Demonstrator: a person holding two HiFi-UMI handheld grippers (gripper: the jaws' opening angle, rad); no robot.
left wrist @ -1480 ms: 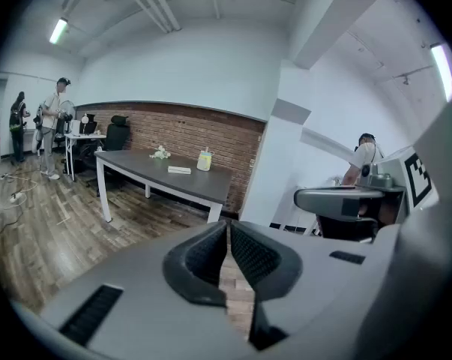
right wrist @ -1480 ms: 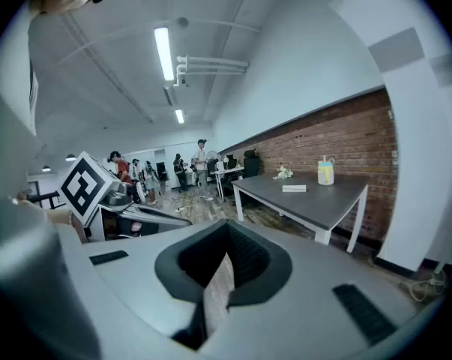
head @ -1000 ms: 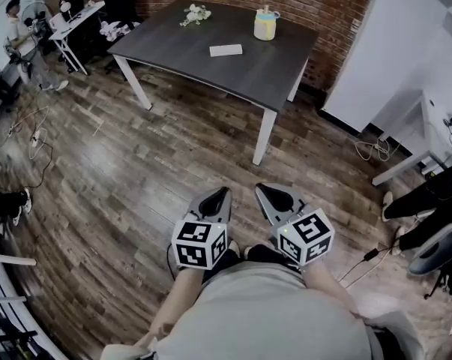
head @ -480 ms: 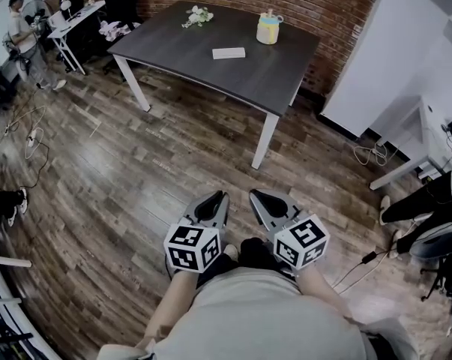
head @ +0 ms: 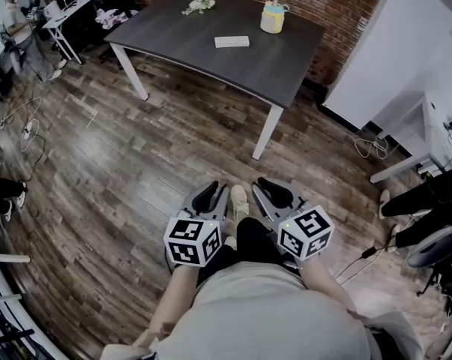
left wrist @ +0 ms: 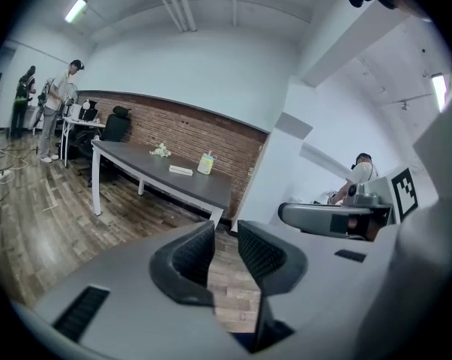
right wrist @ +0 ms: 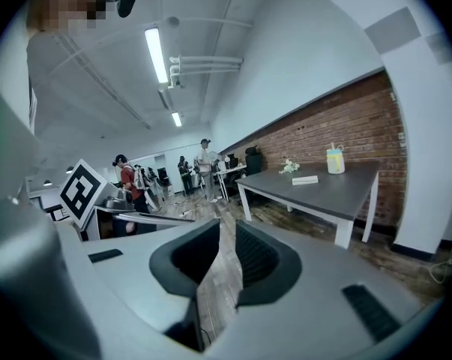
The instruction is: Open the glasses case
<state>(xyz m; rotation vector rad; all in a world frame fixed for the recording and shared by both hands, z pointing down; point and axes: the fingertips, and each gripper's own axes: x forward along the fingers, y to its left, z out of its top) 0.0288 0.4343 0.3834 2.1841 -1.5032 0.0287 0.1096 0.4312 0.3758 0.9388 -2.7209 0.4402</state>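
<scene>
The glasses case [head: 231, 41] is a flat white box lying shut on the dark table [head: 285, 66] far across the room; it also shows small in the left gripper view [left wrist: 181, 170] and the right gripper view [right wrist: 305, 179]. Both grippers are held close to my body, well short of the table. My left gripper [head: 208, 196] [left wrist: 226, 235] has a narrow gap between its jaws, and only floor shows through it. The jaws of my right gripper [head: 269, 190] [right wrist: 227, 235] are opening, with nothing between them.
A yellow and blue cup [head: 271, 17] and a small bunch of white flowers [head: 196, 4] stand on the table. Wooden floor lies between me and it. A person [head: 19, 21] stands by desks at far left. White furniture [head: 405, 163] and cables are at right.
The table has slid up the head view a little. A shoe now shows between the two grippers, which stay close together in front of my body.
</scene>
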